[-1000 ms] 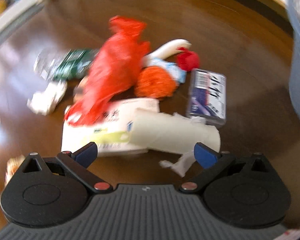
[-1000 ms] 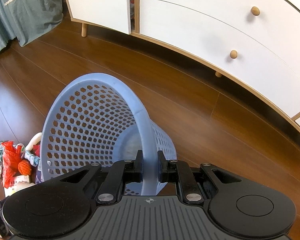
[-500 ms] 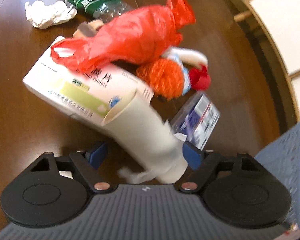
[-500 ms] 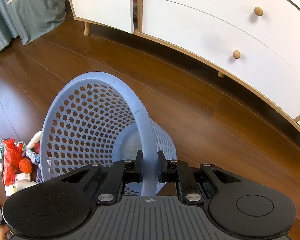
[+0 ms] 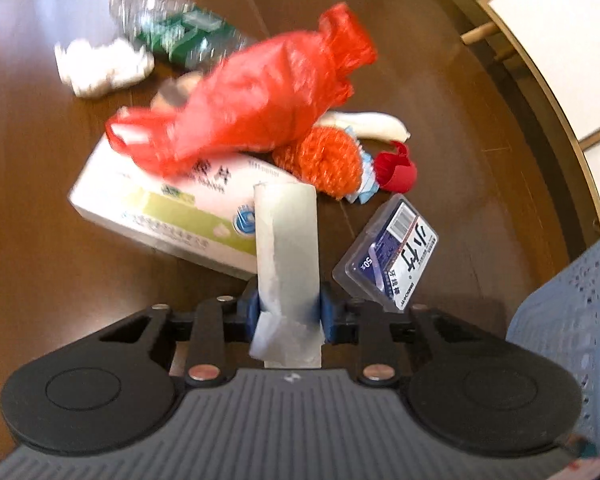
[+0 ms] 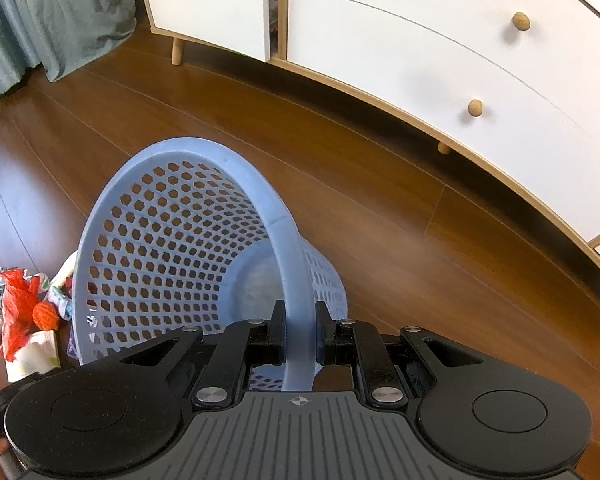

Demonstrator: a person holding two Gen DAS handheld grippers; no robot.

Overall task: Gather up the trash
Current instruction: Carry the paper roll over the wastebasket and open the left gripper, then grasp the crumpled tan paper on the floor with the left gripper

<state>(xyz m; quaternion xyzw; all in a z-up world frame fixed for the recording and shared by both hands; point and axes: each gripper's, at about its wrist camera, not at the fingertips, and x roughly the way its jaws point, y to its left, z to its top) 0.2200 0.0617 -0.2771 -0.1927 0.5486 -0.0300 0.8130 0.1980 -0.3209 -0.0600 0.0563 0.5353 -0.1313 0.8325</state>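
Two tongs are engaged at this moment. The left tongs are closing on a white cardboard paper-roll tube, whose near end already sits between the blue pads with shreds of tissue hanging from it. The tube's long axis runs toward twelve o'clock in the left wrist view, in line with the tongs, its far end resting against a white flat medicine box on the dark wooden floor. A red crumpled plastic bag is draped over the box at eleven o'clock, with an orange fuzzy ball at twelve and a clear plastic toothpick case just beside the tube at two o'clock. The right tongs are clamped on the rim of a pale blue perforated plastic basket, which is held tilted with its mouth turned toward the litter. From the left tongs the basket lies at three o'clock, near, so the coming move is judged to be a lift of the tube and a short carry rightward into that opening.
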